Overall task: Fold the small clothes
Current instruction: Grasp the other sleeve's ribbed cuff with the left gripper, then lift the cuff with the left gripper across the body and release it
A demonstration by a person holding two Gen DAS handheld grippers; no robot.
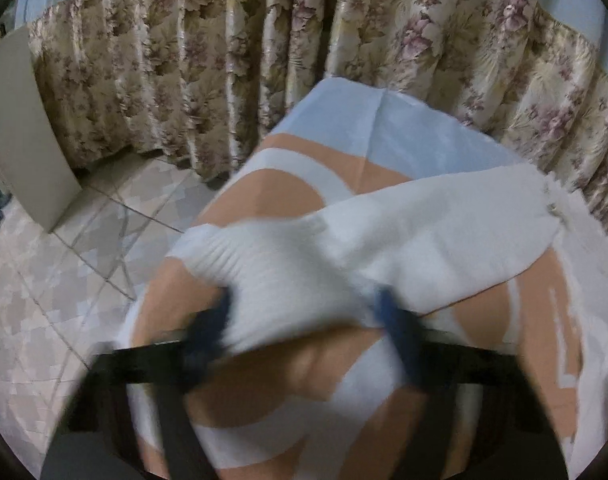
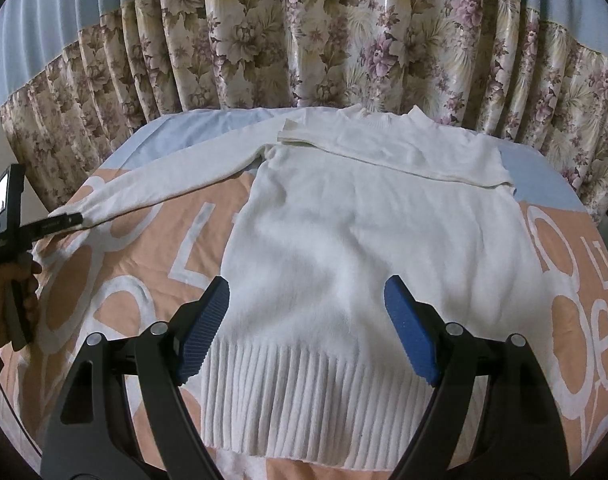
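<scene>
A white knit sweater [image 2: 343,240] lies flat on a peach and white printed sheet [image 2: 144,264], ribbed hem nearest me. One sleeve is folded across the chest [image 2: 383,148]; the other sleeve [image 2: 164,184] stretches out to the left. My left gripper [image 1: 305,312] has that sleeve's ribbed cuff [image 1: 272,264] bunched between its blue pads, which press on it; the left wrist view is blurred. In the right wrist view the same gripper [image 2: 70,222] sits at the sleeve's end. My right gripper [image 2: 307,320] hovers open over the hem, with nothing between its fingers.
A floral curtain [image 2: 304,40] hangs close behind the far edge of the surface. To the left lie a tiled floor [image 1: 64,280] and a leaning pale board [image 1: 20,128]. A person's hand [image 2: 20,280] holds the left gripper's handle.
</scene>
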